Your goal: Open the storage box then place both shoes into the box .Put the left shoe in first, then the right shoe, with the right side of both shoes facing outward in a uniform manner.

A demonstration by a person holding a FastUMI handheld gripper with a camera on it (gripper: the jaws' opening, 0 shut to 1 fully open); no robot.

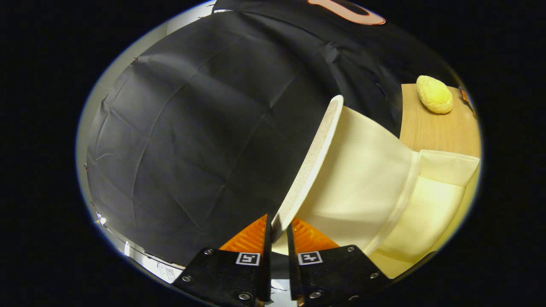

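The gripper has its fingers closed on the rim of the storage box lid, which runs up and away from between them, swung partly open. Beyond and right of the fingers lies the cream fabric storage box, its interior open to view, on the wooden table. A yellow bun-like object sits farther off on that table. The lid looks light and stiffened along its edge, while the cloth hinge seems soft, so the rim is the sound place to hold.
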